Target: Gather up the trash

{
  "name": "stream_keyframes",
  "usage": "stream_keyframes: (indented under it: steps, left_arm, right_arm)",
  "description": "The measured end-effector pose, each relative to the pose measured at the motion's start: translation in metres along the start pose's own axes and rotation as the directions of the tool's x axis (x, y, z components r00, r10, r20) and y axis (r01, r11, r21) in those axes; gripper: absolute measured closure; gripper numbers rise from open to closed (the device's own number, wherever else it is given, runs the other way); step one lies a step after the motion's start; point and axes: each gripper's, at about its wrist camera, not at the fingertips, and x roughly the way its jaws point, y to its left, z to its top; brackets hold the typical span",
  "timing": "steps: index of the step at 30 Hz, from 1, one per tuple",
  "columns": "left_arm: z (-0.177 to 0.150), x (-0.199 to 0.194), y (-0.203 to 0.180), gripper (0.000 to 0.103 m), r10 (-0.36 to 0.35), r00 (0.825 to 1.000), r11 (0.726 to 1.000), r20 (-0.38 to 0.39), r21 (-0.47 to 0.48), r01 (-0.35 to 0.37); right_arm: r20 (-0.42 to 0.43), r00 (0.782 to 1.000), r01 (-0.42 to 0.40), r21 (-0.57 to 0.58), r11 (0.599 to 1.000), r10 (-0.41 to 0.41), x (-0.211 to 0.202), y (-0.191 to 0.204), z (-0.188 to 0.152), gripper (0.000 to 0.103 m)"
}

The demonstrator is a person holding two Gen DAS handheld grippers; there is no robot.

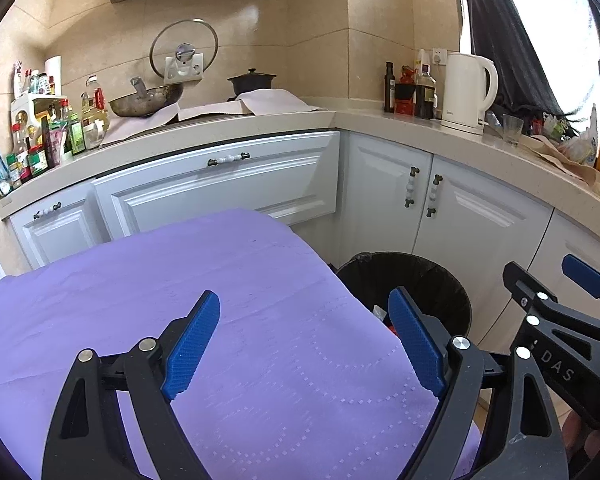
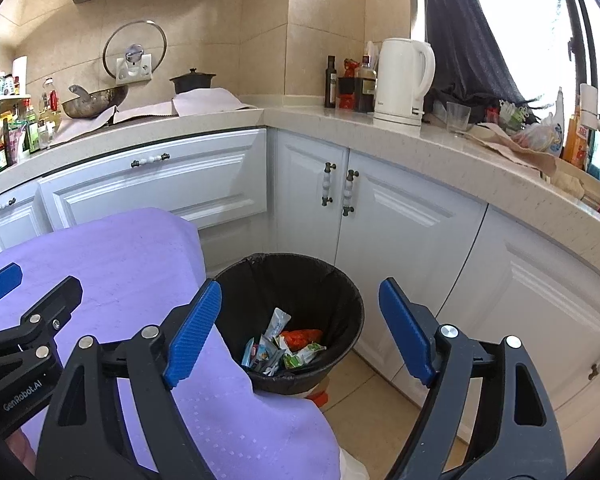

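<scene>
While hovering agape and empty, left gripper (image 1: 304, 344) and right gripper (image 2: 300, 332): eyeing light, crinkly wrappers (image 2: 280, 350) at twelve o'clock, pinching loose edges.

Matt purple cloth (image 1: 228, 320), embossed dots

Both wrist views look forward and downward, sharing the purple-clothed bench (image 1: 228, 280) and black-lined round trash bin (image 2: 340, 292); the right view sits nearer the bin.

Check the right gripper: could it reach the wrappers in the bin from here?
Probably yes. The right gripper is open and empty above the bin, whose mouth is uncovered, with the wrappers in plain sight; the purple cloth only borders its left rim.
</scene>
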Motion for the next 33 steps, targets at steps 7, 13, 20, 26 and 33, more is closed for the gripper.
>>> stream_keyframes:
  steps: [7,13,20,26,33]
  left_arm:
    - [-0.0011,-0.0055,0.0043,0.019,0.006,1.0,1.0,0.007,-0.009,-0.006]
    - [-0.0015,-0.0078,0.004,0.019,0.005,1.0,1.0,0.012,-0.008,-0.005]
    - [-0.0021,-0.0085,0.0043,0.019,0.006,1.0,1.0,0.011,-0.012,-0.006]
    - [-0.002,-0.0085,0.0044,0.019,0.007,1.0,1.0,0.011,-0.011,-0.007]
    - [-0.0021,-0.0084,0.0043,0.019,0.002,1.0,1.0,0.01,-0.013,-0.002]
  right_arm:
    - [0.007,1.0,0.007,0.001,1.0,-0.007,-0.0048,-0.0009,-0.0006,0.024]
    - [0.014,1.0,0.011,0.003,1.0,-0.011,-0.008,-0.0026,0.0,0.024]
    - [0.016,1.0,0.013,0.002,1.0,-0.013,-0.0087,-0.0039,0.0008,0.024]
    - [0.016,1.0,0.013,0.002,1.0,-0.013,-0.0089,-0.0045,0.0013,0.023]
    - [0.016,1.0,0.013,0.002,1.0,-0.013,-0.0088,-0.0048,0.0014,0.023]
